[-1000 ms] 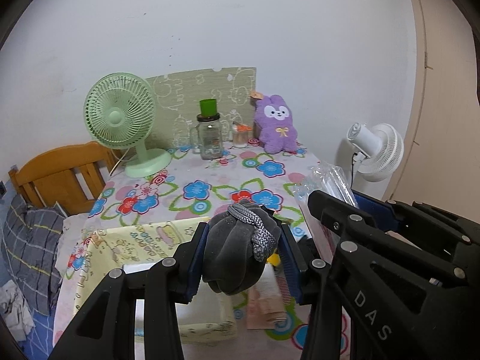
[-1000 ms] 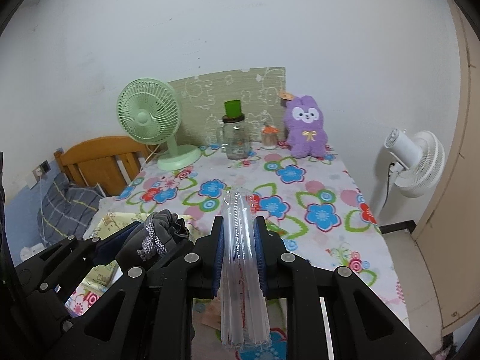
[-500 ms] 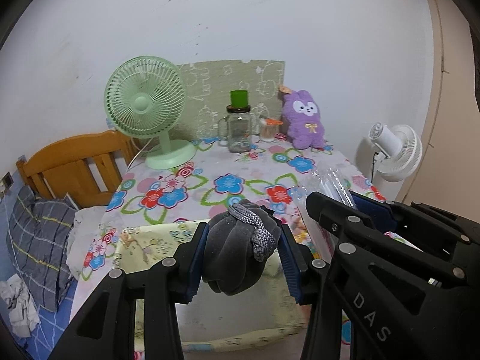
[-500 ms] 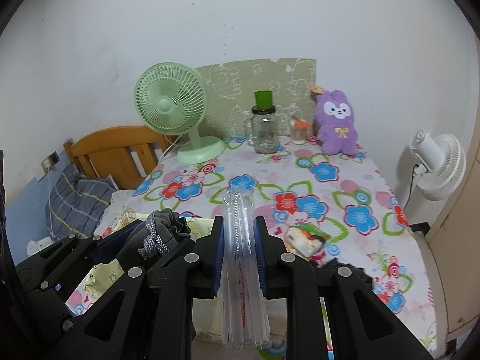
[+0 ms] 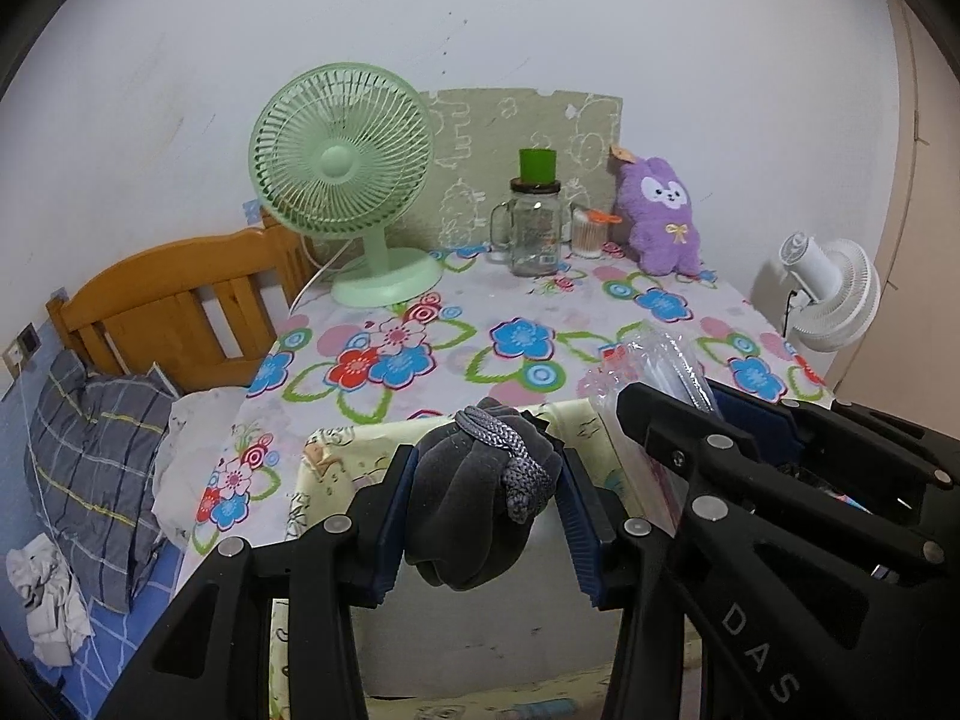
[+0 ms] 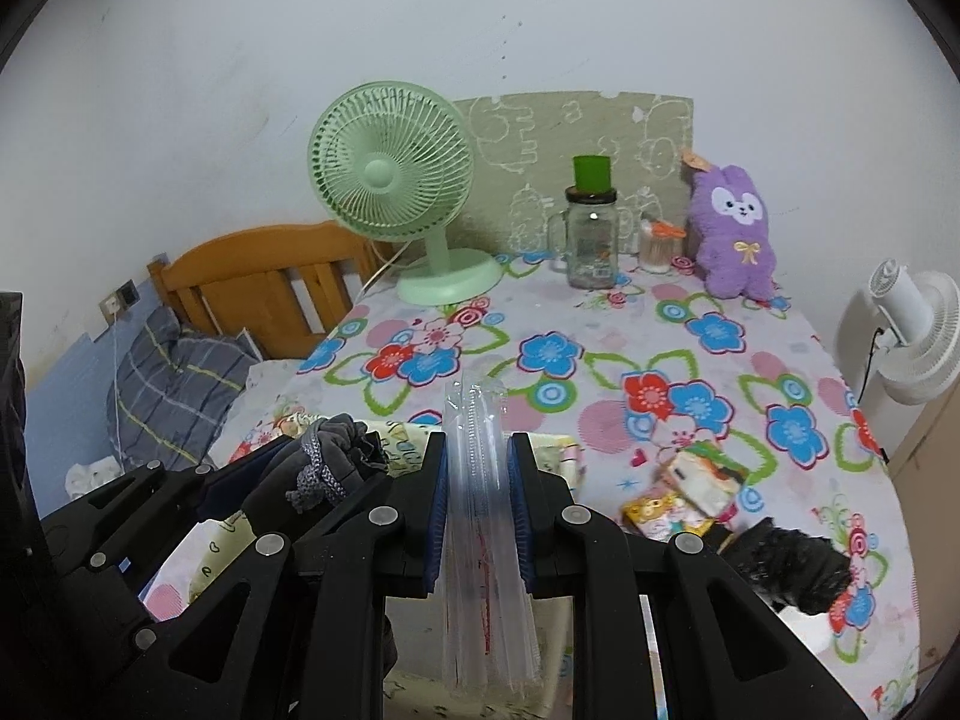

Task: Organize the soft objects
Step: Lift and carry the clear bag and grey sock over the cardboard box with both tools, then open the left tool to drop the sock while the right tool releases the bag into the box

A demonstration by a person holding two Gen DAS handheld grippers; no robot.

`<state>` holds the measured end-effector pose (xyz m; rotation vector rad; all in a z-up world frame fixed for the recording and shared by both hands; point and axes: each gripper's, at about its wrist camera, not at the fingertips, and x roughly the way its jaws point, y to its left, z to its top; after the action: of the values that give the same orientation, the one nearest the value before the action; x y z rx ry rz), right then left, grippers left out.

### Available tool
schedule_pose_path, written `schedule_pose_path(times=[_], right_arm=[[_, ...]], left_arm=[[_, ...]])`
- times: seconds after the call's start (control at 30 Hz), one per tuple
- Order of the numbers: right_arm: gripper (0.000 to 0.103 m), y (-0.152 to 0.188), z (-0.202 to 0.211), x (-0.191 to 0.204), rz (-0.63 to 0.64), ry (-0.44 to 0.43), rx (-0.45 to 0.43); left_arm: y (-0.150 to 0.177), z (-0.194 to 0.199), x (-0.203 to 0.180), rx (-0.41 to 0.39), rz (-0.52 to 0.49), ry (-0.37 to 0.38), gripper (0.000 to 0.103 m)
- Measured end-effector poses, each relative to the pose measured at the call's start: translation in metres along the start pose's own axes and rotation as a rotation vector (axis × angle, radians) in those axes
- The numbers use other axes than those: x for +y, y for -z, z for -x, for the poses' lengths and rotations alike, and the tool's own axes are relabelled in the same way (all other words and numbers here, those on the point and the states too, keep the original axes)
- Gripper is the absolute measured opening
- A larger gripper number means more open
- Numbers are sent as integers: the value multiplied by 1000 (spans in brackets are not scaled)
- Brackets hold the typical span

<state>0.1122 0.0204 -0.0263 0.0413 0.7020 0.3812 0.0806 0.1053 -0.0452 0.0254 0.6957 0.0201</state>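
Note:
My left gripper (image 5: 487,463) is shut on a rolled grey fabric bundle (image 5: 474,516) with a knitted cord across its top. It hangs over the open mouth of a pale yellow cartoon-print fabric box (image 5: 360,450). My right gripper (image 6: 478,450) is shut on a flat stack of clear plastic bags (image 6: 480,540) that stands on edge over the same box (image 6: 408,432). The two grippers are side by side; the grey bundle (image 6: 327,462) also shows in the right wrist view. A purple plush rabbit (image 5: 663,222) leans on the wall at the table's far right.
On the flowered tablecloth (image 6: 600,324) stand a green desk fan (image 5: 342,180), a glass jar mug (image 5: 534,228) and a small cotton-swab jar (image 6: 654,246). Snack packets (image 6: 684,492) and a black fuzzy item (image 6: 792,564) lie near right. A white fan (image 6: 918,330) and wooden headboard (image 5: 174,300) flank the table.
Both grippers have shifted left and slightly lower, still holding their loads. The yellow box now fills the space under them, and the snack packets and black item have come into the right view.

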Motion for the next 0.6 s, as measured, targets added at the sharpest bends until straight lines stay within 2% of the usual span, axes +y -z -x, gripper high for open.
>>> schedule_pose_path(times=[0.4, 0.6], right_arm=[[22, 16, -38, 16, 15, -26, 91], [22, 26, -59, 20, 13, -35, 150]], left_arm=[[20, -33, 21, 102, 4, -13, 47], [30, -50, 29, 159, 5, -6, 52]])
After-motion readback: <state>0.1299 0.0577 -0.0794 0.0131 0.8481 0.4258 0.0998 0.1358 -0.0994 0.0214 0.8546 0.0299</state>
